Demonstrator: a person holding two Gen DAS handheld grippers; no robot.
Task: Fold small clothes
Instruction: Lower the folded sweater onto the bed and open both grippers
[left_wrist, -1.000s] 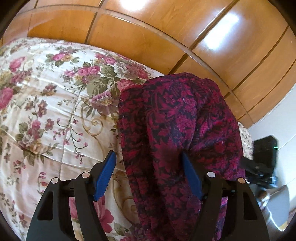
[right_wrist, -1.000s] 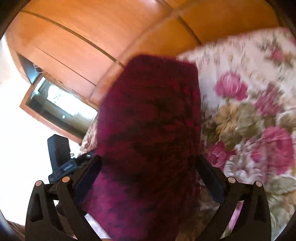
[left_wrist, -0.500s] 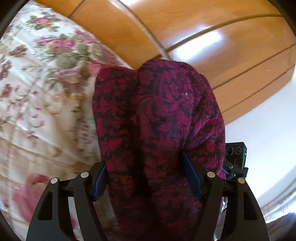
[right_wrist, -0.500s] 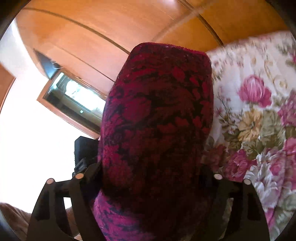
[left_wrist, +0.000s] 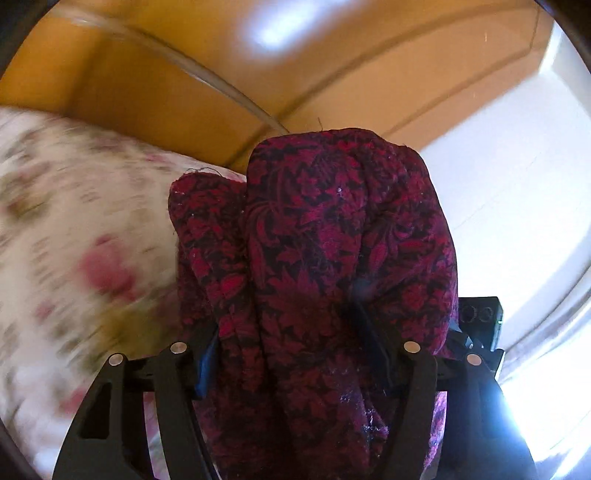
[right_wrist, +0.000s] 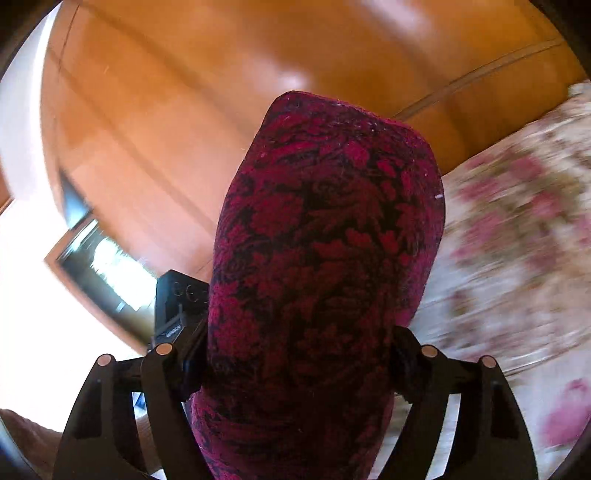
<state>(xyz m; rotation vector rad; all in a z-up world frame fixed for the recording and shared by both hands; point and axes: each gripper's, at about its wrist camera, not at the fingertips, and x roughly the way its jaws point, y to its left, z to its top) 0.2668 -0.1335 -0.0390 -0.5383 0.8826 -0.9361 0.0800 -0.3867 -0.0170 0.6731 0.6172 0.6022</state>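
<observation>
— So, what is biggest in both views?
— The glossy orange-brown wooden wardrobe (left_wrist: 166, 96), then the blurred cream floral bedspread (left_wrist: 66, 229), at the left edge of the left view and the right edge of the right.
— And the garment?
— The dark red and black patterned knit garment (left_wrist: 332, 258) is bunched in both tools. The left gripper (left_wrist: 295, 354) has just been closing, its blue pads clenched on two separate folds. The right gripper (right_wrist: 299, 354) is clamped on one rounded bundle.
— Anything in one view only?
— The right shows a wood-framed mirror (right_wrist: 99, 266).
</observation>
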